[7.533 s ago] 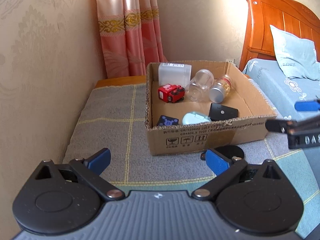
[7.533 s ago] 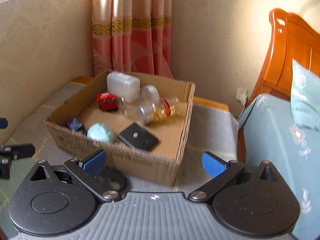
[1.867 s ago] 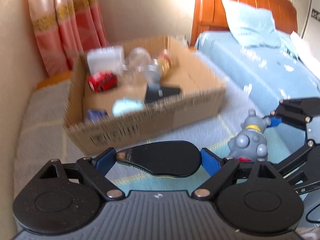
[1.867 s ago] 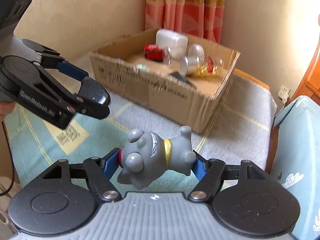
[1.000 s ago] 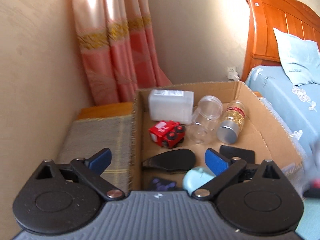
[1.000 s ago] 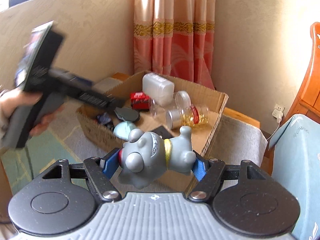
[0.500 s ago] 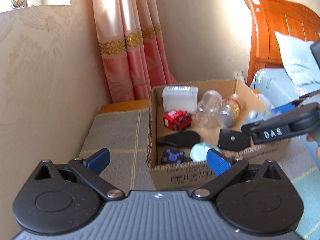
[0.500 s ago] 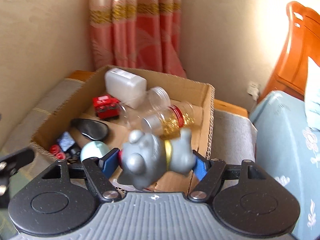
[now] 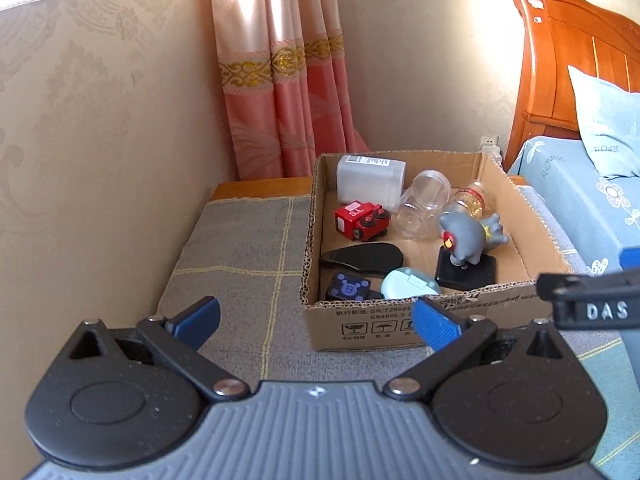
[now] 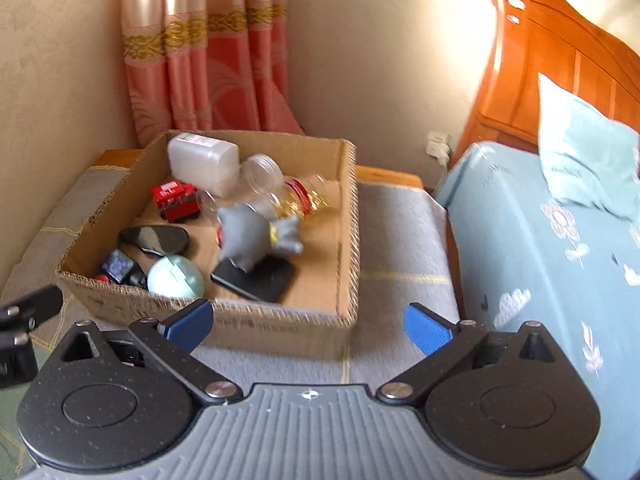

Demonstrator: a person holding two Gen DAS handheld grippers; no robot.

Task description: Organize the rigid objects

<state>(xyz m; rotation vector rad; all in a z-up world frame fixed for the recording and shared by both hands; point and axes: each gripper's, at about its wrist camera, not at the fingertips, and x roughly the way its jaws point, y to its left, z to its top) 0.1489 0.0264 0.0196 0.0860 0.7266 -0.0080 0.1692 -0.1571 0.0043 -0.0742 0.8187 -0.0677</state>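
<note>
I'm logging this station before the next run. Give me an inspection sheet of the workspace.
Surface: grey checked cloth under the cardboard box.
Job's things: grey toy figure, red toy car, black oval piece, clear jar, all in the box.
Clutter: nothing seen.
Grippers: left gripper and right gripper open, empty.
Cables: nothing seen.
Surroundings: pink curtain, wooden bed.

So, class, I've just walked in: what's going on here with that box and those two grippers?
A person with a gripper in each hand is tidying small objects into a cardboard box. Both the left gripper and right gripper are open and empty, in front of the box. A grey toy lies inside, partly on a black plate, among a red truck, jars and other bits.
</note>
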